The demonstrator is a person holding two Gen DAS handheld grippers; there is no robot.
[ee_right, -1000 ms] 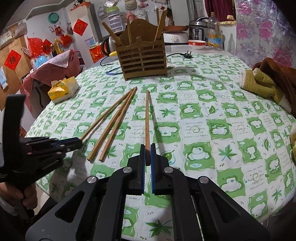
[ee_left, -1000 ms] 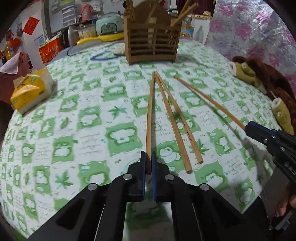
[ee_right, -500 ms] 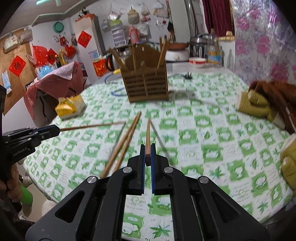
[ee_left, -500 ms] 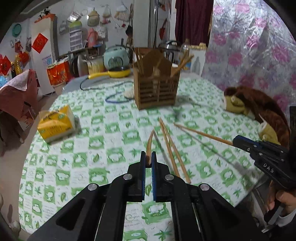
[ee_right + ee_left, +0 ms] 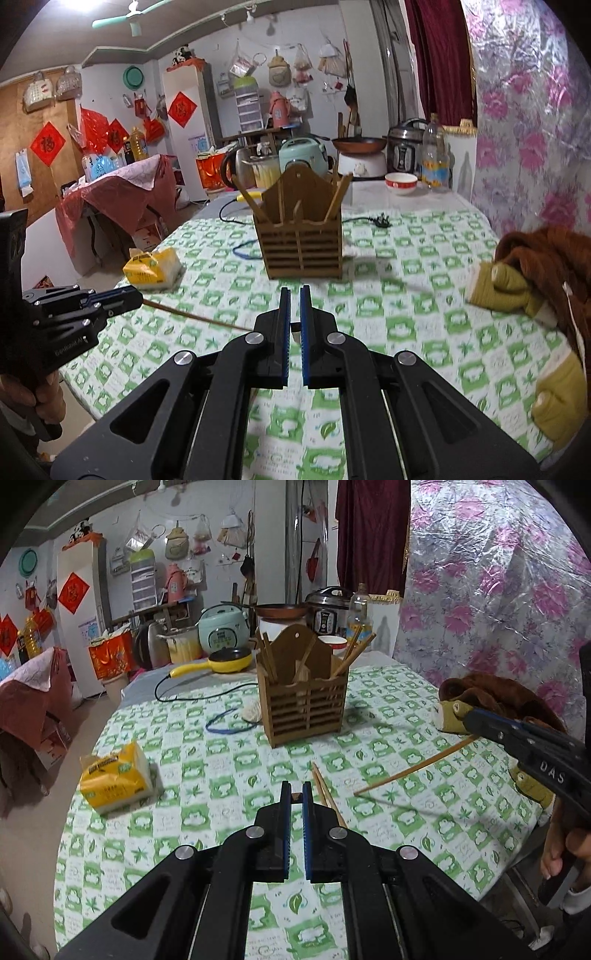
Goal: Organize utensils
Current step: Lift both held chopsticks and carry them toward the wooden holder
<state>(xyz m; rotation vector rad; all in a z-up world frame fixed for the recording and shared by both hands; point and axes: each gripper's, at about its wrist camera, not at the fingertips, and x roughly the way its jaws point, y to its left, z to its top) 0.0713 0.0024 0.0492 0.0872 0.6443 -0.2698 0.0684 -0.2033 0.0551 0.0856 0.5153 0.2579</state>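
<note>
Both grippers have risen since a second ago: left gripper (image 5: pixel 295 794) and right gripper (image 5: pixel 294 295) each clamp a chopstick (image 5: pixel 413 768) lifted off the table (image 5: pixel 221 760).

On the side of my right gripper (image 5: pixel 467 716), seen from my left one, white letters read "DAS". My left gripper (image 5: pixel 138 295), seen from my right one, carries pale lettering along its body that seems to begin "Gen"; the rest is too small for me to read. The red diamond paper (image 5: pixel 181 109) on the white cabinet bears one gold character, blurred. Another red diamond (image 5: pixel 47 144) on the brown wall shows a character like "福". The print on the yellow tissue pack (image 5: pixel 114 779) is not legible.
</note>
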